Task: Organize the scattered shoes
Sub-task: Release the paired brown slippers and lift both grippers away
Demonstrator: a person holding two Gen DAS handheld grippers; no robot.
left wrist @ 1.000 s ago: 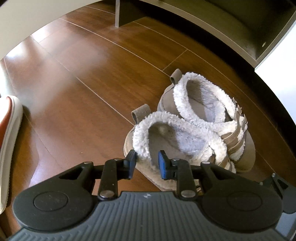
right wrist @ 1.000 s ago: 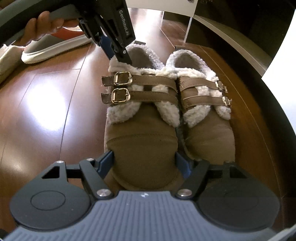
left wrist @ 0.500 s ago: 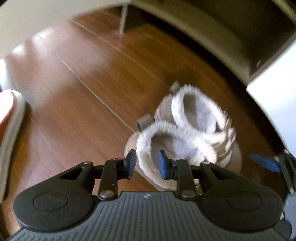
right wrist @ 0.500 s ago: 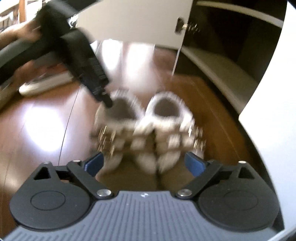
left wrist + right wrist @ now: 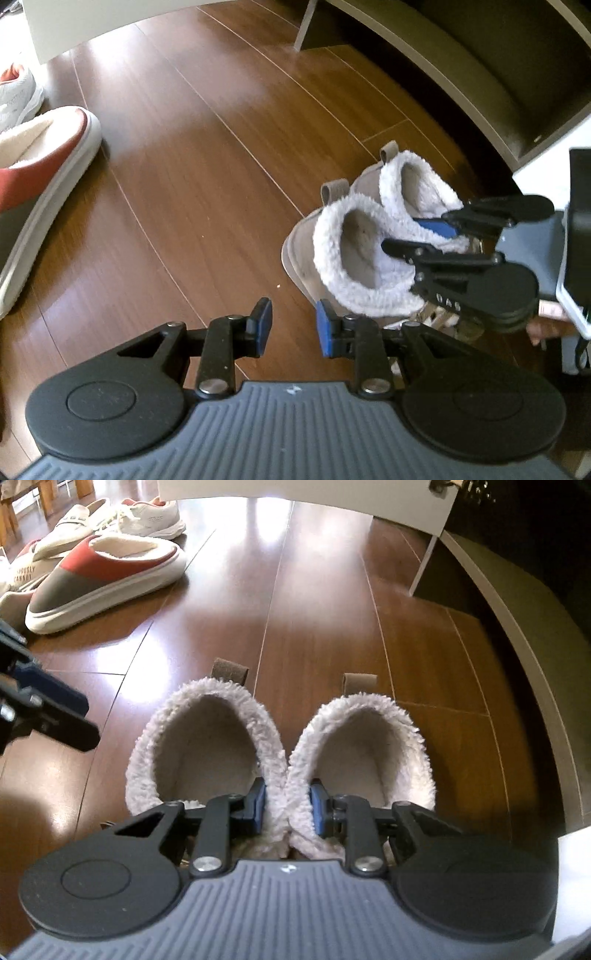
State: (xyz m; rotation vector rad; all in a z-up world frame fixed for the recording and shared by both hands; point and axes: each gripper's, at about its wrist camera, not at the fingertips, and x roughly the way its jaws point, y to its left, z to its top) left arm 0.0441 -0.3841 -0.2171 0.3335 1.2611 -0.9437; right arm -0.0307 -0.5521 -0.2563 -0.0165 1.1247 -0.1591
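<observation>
Right gripper: jaws closing, one blue pad inside each fleece-lined boot, pinching the two touching inner collars of the boot pair together. A second ago these jaws straddled the toe of one boot from the front; now they come in from above the openings, so grasp has switched to a both-boots-at-once pinch. Pads look pressed into fleece; judged a grip, lift not yet begun.

Left gripper: jaws near together, nothing between them, hanging over bare wood floor just left of the boot pair. Earlier it sat at the nearer boot's collar; it has backed off, leaving the pair to the right gripper.

Boot pair stands upright, side by side on floor, just in front of the open shoe cabinet. Red-grey slipper and white sneakers lie well left of the boots, unsorted.
</observation>
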